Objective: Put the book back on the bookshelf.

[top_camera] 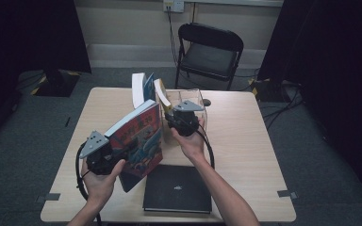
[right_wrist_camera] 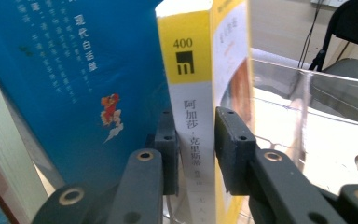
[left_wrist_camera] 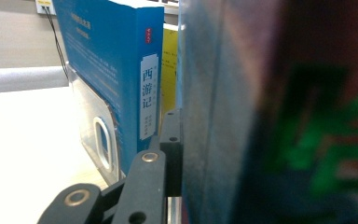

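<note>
Looking down from the high view first, we've got the left gripper (top_camera: 114, 151) clamped on a big colourful illustrated paperback (top_camera: 139, 140), held tilted above the pale wooden table (top_camera: 245, 136). Our right gripper (top_camera: 175, 120) reaches to the slim yellow-and-white paperback (top_camera: 162, 95) leaning in the clear acrylic book stand (top_camera: 195, 101), with a thicker blue paperback (top_camera: 147, 87) just beside it. A flat black hardcover book (top_camera: 178, 188) lies near the front edge, partly tucked under the held book's lower corner. A black folding chair (top_camera: 209, 49) sits beyond the table. Can't really see either gripper's jaw tips from up here; hands and books cover them.

Left gripper view: the colourful book (left_wrist_camera: 270, 121) is one big blur on the right, cover art unreadable. One black jaw presses flat against its face; the other jaw is hidden behind it. Past that, the blue paperback (left_wrist_camera: 121, 70) stands in the clear stand (left_wrist_camera: 95, 135), a sliver of yellow book (left_wrist_camera: 169, 70) behind.

Right gripper view: the right gripper (right_wrist_camera: 196, 144) has both jaws pinching the yellow-and-white spine (right_wrist_camera: 196, 116), pads touching each side. The blue cover (right_wrist_camera: 74, 84) sits just left, the acrylic wall (right_wrist_camera: 307, 116) right. Book bottoms are cut off.
</note>
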